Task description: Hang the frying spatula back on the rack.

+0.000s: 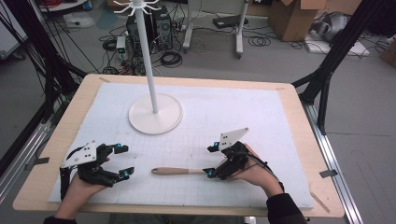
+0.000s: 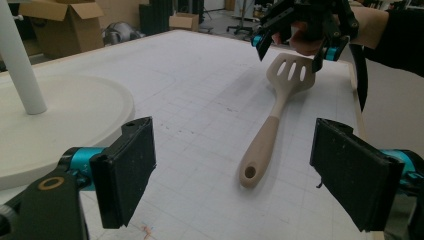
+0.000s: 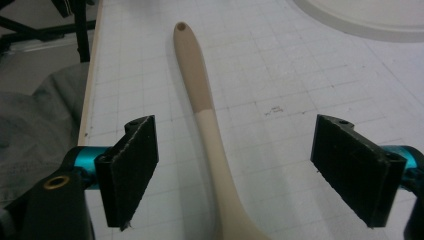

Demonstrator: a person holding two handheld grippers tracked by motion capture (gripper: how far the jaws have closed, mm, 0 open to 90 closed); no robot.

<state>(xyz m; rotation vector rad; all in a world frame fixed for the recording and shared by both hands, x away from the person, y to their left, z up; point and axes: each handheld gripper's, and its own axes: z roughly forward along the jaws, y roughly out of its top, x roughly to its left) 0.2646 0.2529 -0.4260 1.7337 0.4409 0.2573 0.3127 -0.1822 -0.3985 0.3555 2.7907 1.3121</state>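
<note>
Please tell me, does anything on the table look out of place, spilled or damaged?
Nothing stands out. The spatula lies flat on the white mat, whole and clean, between the open jaws of the right gripper. The stand is upright on its round base. The left gripper is open, apart from the spatula. No spill shows.

White stand (image 1: pixel 154 114) blocking the far left, open mat (image 1: pixel 243 116) right of it

- Grey floor (image 1: pixel 280 65), cables (image 1: pixel 170 58) strewn w/ a PC tower (image 1: pixel 161 25).
- Cardboard boxes (image 1: pixel 299 16) at far right.
- Black frame legs (image 1: pixel 327 70) both sides of wood-edged table (image 1: pixel 306 126).
</note>
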